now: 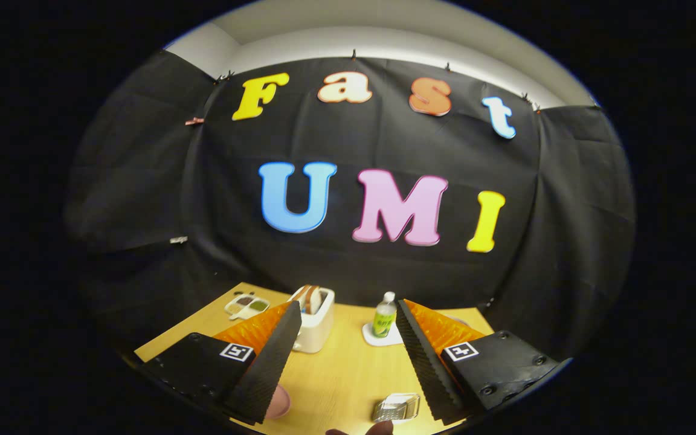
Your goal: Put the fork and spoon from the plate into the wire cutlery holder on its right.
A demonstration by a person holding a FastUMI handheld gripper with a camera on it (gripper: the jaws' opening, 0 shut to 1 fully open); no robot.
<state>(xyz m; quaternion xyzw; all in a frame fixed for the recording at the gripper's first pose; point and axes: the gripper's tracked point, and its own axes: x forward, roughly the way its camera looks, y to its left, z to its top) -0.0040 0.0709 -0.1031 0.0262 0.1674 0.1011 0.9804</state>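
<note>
Tongs (348, 314) spread wide above the table (342, 374) (nothing between them), wire cutlery holder (396, 408) below, plate (278, 402) beside

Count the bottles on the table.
1: a green-labelled bottle stands on a white coaster beyond the open gripper, right of the toaster. The fingers may hide others.
</note>
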